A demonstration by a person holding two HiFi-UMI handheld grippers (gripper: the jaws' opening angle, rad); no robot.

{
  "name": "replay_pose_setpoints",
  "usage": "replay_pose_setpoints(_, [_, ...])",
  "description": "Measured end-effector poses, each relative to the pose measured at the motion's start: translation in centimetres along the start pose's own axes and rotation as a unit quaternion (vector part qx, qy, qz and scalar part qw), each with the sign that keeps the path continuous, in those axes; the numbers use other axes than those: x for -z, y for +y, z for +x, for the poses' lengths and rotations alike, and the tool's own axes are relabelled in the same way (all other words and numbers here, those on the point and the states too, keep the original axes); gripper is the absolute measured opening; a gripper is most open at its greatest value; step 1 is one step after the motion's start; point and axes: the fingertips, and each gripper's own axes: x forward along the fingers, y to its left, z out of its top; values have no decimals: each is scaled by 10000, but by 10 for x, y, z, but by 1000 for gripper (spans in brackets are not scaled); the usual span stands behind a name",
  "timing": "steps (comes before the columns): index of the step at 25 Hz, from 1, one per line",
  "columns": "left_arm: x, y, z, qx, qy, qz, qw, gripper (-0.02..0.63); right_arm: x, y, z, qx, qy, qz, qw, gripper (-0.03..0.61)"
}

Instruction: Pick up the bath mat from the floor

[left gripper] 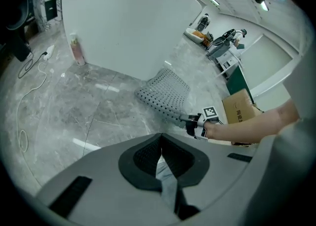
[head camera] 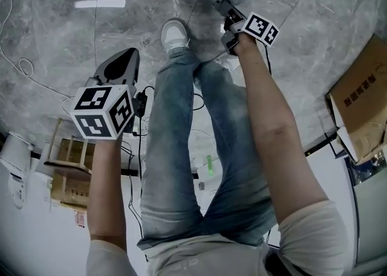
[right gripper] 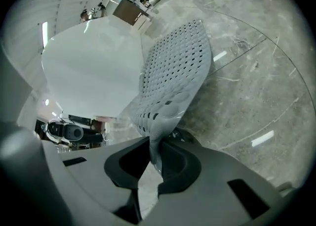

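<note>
Pinching the near edge of the bath mat point(right gripper: 174, 74), the right gripper point(right gripper: 154, 153) should rise steadily so the far end lying on the floor point(right gripper: 249, 89) peels free; the left gripper point(left gripper: 160, 157) hangs closed, empty.

Grey marbled floor point(head camera: 109, 33)
Bearing the far end of the bath mat point(left gripper: 165, 94); cardboard box point(left gripper: 239, 113) near that mat, pink bottle point(left gripper: 77, 52) well apart from it.
</note>
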Motion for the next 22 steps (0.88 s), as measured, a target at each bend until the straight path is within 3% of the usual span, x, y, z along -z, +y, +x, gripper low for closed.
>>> replay_pose_setpoints(22, [-34, -89, -49, -68, 76, 411, 9991, 17, -35, 120, -107, -765, 205, -473, 9957, 54])
